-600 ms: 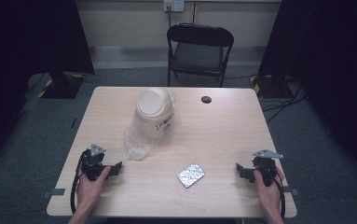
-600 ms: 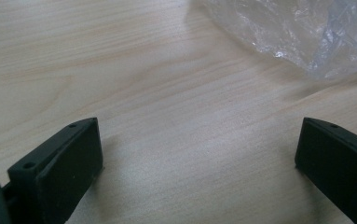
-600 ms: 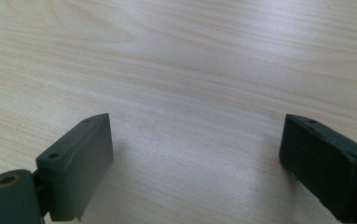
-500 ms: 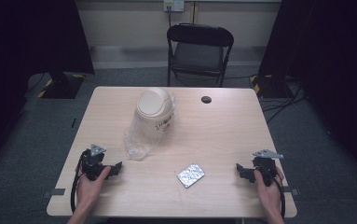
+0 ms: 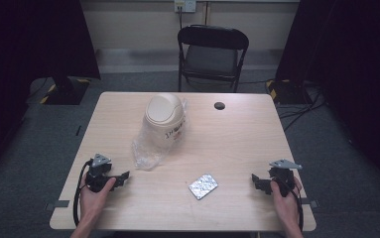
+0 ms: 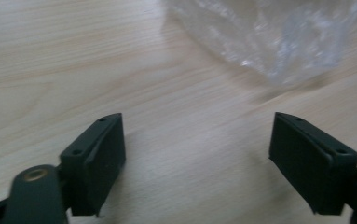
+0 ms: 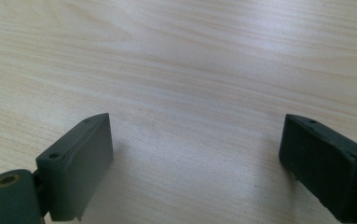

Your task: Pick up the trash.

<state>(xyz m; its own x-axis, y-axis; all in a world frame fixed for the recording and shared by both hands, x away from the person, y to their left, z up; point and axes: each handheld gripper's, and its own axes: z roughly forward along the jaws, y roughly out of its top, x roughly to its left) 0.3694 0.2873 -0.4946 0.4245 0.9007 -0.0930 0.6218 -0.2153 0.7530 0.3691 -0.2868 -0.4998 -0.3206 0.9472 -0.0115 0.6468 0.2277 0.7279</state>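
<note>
Wooden table (image 5: 237,148), light grain, bare across most of its top. On its far half, lying on its side: a cream bin (image 5: 164,117) with a domed swing lid, lid end toward the far edge, long axis running near to far with a slight lean; inside cannot be seen. Spilling from under its near end toward the left gripper: a clear plastic bag (image 5: 148,151), crumpled, nothing visible in it.

Near the front edge, between the two hands and well apart from both: a flat silver foil pack (image 5: 203,186), long axis on a diagonal, near-left to far-right.

Small black disc (image 5: 220,105) near the far edge.

Left gripper (image 5: 120,178) and right gripper (image 5: 257,182): both resting at the front corners, jaws spread wide, only bare wood between them.

Compared with half a second before: nothing shifted, neither bin, bag, pack nor hands.
</note>
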